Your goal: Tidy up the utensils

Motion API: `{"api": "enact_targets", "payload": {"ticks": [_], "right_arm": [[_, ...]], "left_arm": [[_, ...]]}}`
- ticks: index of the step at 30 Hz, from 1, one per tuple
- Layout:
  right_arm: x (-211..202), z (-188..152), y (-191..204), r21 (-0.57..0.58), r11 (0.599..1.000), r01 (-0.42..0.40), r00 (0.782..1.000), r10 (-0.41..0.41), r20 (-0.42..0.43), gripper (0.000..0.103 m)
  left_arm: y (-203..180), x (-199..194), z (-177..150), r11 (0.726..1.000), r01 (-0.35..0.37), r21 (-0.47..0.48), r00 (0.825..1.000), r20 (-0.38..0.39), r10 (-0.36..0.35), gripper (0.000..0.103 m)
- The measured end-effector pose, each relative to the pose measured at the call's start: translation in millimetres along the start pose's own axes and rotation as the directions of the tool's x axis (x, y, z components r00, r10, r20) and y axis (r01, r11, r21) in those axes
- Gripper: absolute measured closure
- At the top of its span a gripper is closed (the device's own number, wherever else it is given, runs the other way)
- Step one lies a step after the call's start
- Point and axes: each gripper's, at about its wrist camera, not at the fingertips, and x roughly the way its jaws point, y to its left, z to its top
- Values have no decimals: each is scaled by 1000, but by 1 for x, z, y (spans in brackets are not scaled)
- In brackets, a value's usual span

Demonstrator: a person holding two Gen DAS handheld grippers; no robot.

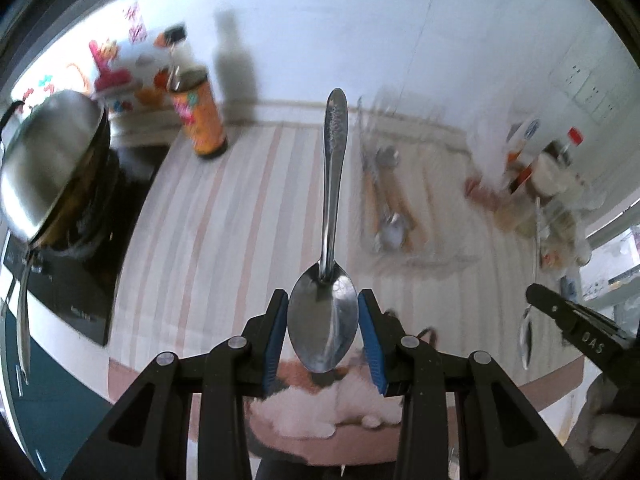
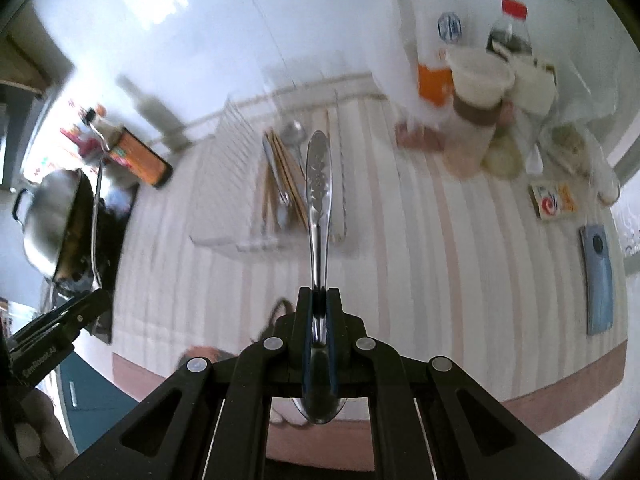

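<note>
Your left gripper [image 1: 323,322] grips a steel spoon [image 1: 326,280] by the edges of its bowl, the blue pads pressed to either side and the handle pointing straight ahead, away from you, over the striped tablecloth [image 1: 224,220]. Your right gripper [image 2: 319,332] is clamped flat on the bowl of a second spoon [image 2: 318,200], its patterned handle likewise running forward along the fingers. The clear utensil tray [image 2: 224,240], already holding chopsticks [image 2: 286,176] and other cutlery, lies ahead of both tools: forward and to the right of your left gripper, forward and just left of your right one, whose spoon handle appears to reach over the tray's near right part. The tray's long slots run away from you, roughly in line with both handles, so little turning seems needed. The right hand looks the nearer, and its spoon would likely go in first with a short forward drop. A wok [image 1: 52,164] and an orange bottle [image 1: 198,120] stand well off to the left.
</note>
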Motion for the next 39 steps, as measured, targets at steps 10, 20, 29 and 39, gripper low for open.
{"api": "enact_targets", "payload": {"ticks": [10,20,29,39], "right_arm": [[6,71,6,19,999,-43,998,42,55,96],[61,125,17,15,999,-32,999,32,2,96],[121,142,12,12,1000,-27,995,28,-100,96],[128,137,4,-26,999,28,992,-31,-121,61]], "left_arm": [[-34,11,63,998,58,29,998,32,-59,71],[-52,74,105,997,75,9,995,-74,-74,71],[-50,119,112,994,95,-44,969,-223,-103,70],[-37,113,111,997,-80,-14,984,-163,76,36]]}}
